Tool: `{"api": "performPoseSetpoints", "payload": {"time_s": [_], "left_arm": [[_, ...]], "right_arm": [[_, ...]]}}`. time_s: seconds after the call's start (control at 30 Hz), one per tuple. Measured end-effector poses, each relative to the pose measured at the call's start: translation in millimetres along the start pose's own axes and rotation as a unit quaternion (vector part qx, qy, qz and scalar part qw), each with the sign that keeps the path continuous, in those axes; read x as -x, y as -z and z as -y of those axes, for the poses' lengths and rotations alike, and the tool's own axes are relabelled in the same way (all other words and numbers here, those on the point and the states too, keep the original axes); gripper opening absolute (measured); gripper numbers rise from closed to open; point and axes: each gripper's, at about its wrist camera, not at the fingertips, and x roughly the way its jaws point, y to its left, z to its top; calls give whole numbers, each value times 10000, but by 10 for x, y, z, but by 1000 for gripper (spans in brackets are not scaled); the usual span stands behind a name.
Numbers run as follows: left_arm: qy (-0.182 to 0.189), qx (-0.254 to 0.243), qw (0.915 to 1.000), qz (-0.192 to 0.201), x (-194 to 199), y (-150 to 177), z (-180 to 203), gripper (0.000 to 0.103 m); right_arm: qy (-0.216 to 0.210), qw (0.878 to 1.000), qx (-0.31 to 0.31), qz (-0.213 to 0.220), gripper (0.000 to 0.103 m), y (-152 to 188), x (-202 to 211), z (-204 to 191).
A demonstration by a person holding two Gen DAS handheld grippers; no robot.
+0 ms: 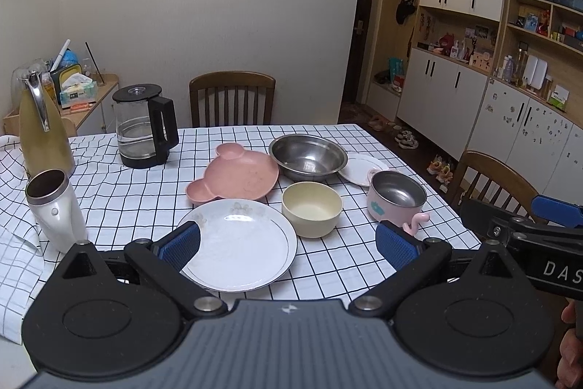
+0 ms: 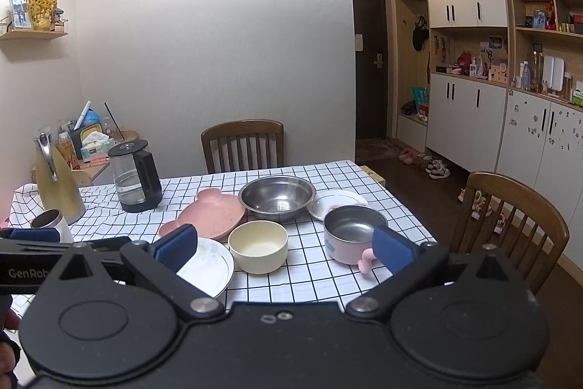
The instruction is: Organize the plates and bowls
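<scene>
Plates and bowls are seen grouped mid-frame on the black-and-white checked tablecloth (image 1: 328, 265). A round white gold-rimmed plate (image 1: 238, 245) lies at lower centre, with a cream round bowl (image 1: 312, 208) just beside it on the right. A pink bear-shaped divided plate (image 1: 235, 175) and a wide steel bowl (image 1: 308, 156) are set behind them. A small white plate (image 1: 362, 168) and a pink steel-lined handled bowl (image 1: 397, 197) are at the right. The left gripper (image 1: 288, 243) is spread wide, nothing held. The right gripper (image 2: 284, 248) is likewise wide open and empty.
</scene>
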Motion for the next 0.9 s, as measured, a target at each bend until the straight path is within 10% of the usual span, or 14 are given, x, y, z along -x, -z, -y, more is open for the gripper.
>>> {"api": "performPoseSetpoints", "payload": {"time_s": [0.9], "left_arm": [[-171,127,9991,-359,27,-485,18,103]], "right_arm": [[-50,9991,52,-419,102,-544,-117,-26]]}}
